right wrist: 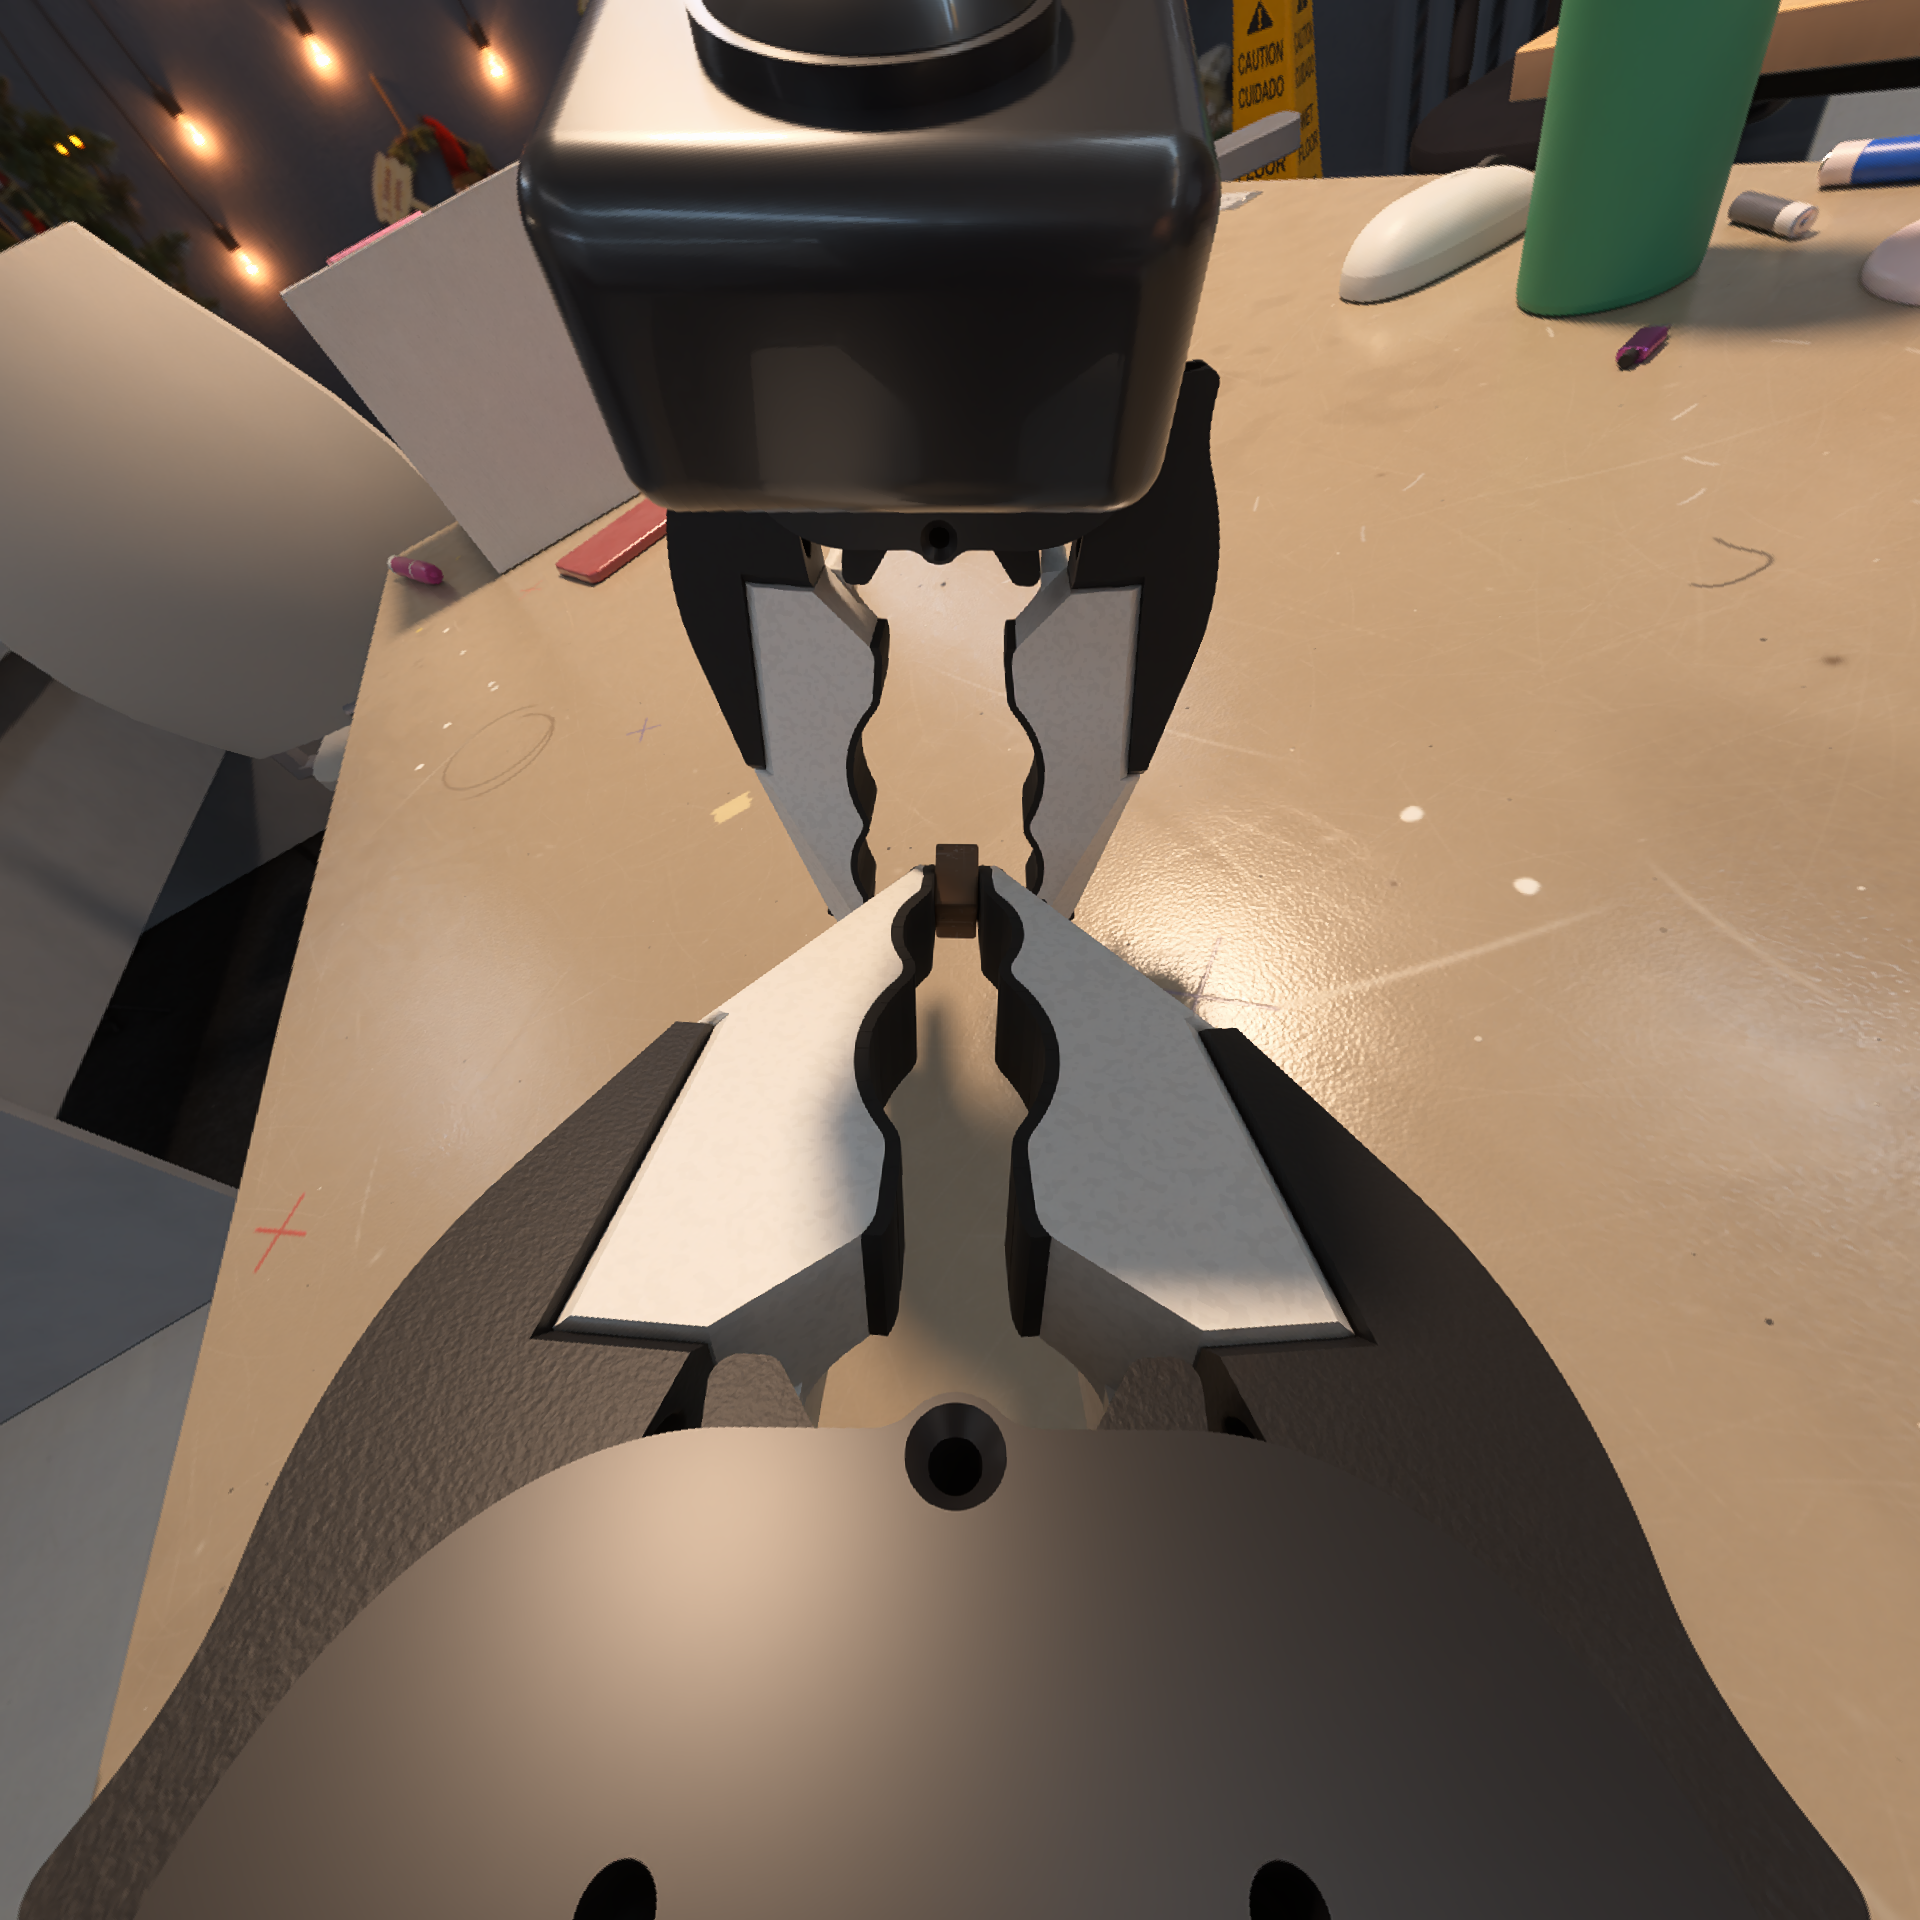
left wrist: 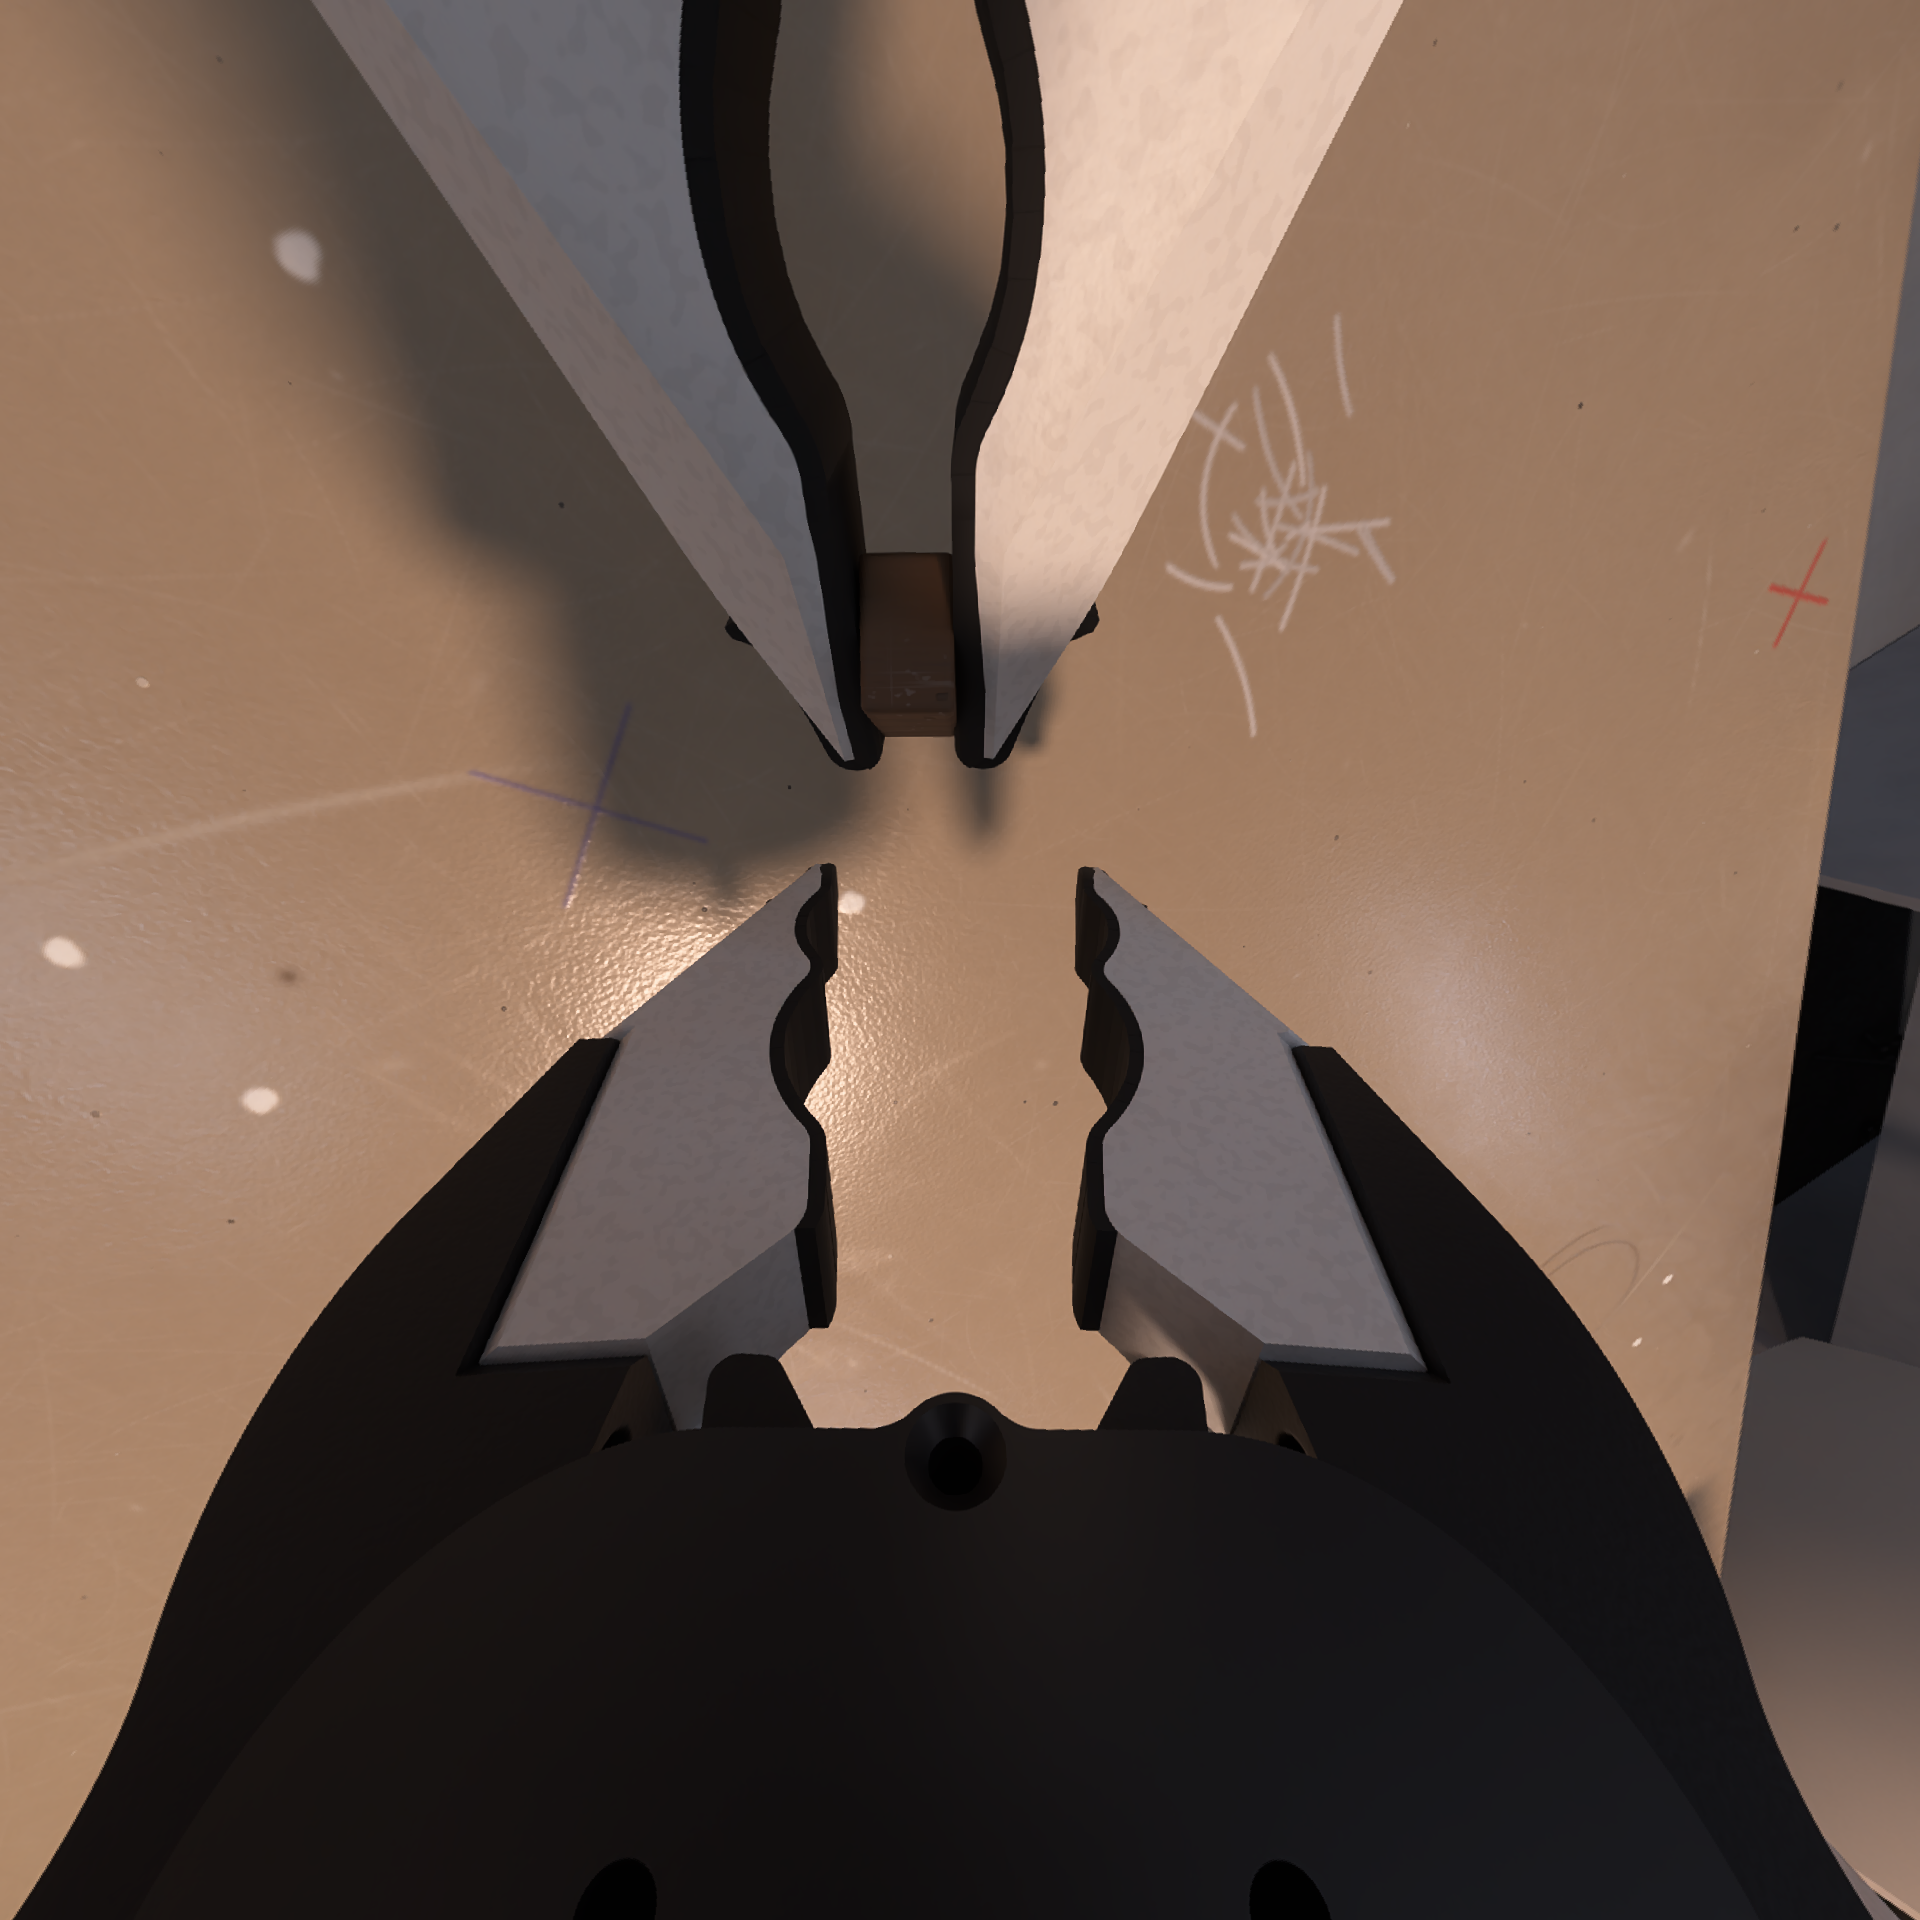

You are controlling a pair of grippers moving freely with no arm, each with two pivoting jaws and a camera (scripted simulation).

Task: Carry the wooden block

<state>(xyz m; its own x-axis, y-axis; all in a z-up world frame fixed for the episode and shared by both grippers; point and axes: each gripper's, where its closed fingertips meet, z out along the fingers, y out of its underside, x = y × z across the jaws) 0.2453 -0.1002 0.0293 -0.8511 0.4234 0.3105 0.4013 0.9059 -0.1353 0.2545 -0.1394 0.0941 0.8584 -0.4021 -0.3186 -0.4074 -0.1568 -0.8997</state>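
The wooden block [right wrist: 956,896] is small and dark brown. My right gripper [right wrist: 956,881] is shut on it at the fingertips and holds it close over the tan table [right wrist: 1455,1039]. In the left wrist view the block [left wrist: 907,644] sits between the right gripper's [left wrist: 917,753] fingers, which come down from the top. My left gripper [left wrist: 956,875] is open and empty, tips facing the block a short gap away. In the right wrist view its white fingers [right wrist: 821,748] stand either side of the block, just behind it.
A green cylinder [right wrist: 1631,156], a white mouse [right wrist: 1434,229] and small markers [right wrist: 1771,213] lie at the far right. A pink eraser [right wrist: 613,545] and white panels [right wrist: 468,364] are at the far left. The table edge [right wrist: 312,935] runs along the left. A red cross [left wrist: 1797,592] marks the table.
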